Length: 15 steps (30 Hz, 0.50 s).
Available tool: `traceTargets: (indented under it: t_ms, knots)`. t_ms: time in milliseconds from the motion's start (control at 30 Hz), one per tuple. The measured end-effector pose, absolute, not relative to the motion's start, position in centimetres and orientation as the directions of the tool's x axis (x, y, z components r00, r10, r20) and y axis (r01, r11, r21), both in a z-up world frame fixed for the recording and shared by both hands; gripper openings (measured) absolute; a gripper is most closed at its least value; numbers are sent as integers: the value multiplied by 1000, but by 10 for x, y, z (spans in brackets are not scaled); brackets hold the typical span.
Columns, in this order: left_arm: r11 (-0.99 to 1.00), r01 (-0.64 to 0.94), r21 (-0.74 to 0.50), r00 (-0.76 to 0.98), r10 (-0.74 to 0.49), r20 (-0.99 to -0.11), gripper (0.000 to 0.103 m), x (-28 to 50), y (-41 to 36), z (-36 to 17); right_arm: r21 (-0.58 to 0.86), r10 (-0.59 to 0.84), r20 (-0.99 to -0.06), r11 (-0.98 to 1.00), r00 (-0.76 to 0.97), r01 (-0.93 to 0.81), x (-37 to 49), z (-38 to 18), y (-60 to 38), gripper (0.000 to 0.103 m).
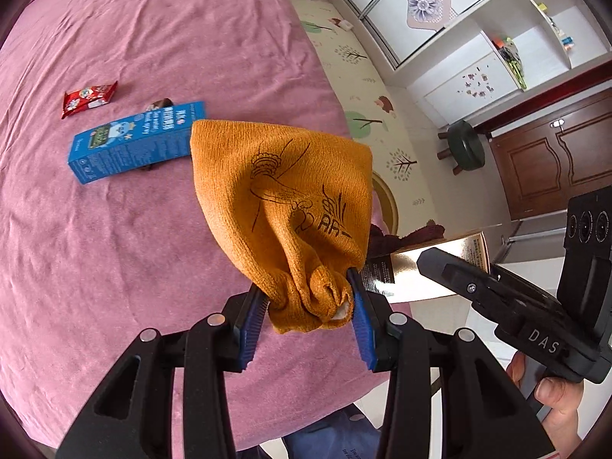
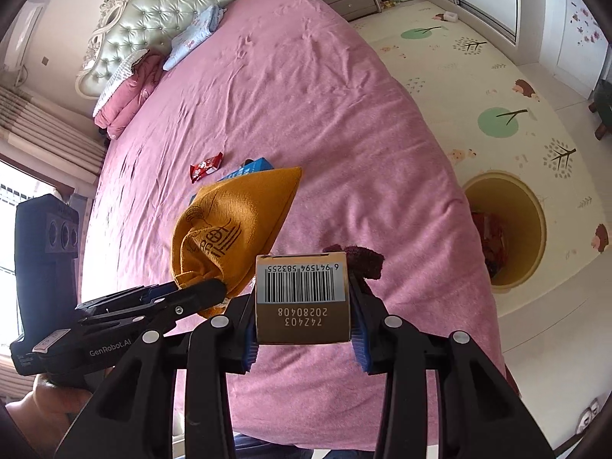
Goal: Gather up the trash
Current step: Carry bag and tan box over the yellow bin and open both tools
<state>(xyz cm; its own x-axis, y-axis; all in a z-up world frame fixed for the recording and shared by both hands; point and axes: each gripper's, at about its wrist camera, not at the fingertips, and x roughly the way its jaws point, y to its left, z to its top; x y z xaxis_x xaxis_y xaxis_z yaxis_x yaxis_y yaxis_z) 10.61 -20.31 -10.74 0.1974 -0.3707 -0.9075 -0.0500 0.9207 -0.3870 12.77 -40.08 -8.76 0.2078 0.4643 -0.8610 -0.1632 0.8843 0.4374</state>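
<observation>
Trash in transit: the left gripper [image 1: 306, 308] pinches a bunched orange cloth [image 1: 283, 191] above the pink bed [image 1: 134, 229], while the right gripper [image 2: 304, 329] clamps a gold barcoded box [image 2: 303, 298]. Ahead lie a blue carton [image 1: 134, 141] and red wrapper [image 1: 88, 98]. Next, seemingly, both loads swing right toward the yellow bin [image 2: 531, 222].

Bedroom, daylit from a window at left.
Pink-covered bed [image 2: 306, 134] with tufted pale-green headboard [image 2: 153, 11]; cream play mat floor with tree prints [image 2: 478, 88]; white sliding wardrobe [image 1: 440, 4]; brown panelled wooden door [image 1: 554, 160]; dark green round stool [image 1: 464, 147].
</observation>
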Motion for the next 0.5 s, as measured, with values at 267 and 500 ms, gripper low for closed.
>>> traceTargets:
  t_ms: [267,500]
  knots:
    - [921,45,-388,150,-390,-908,41,125,-277,-113,438,445,-862,895,241,-87,131,-89,-474,38]
    - [915,132,-382,107,-396,-912,41,156,-346,-121,427,412,-867,904,281,-9,149,-94,-541,38]
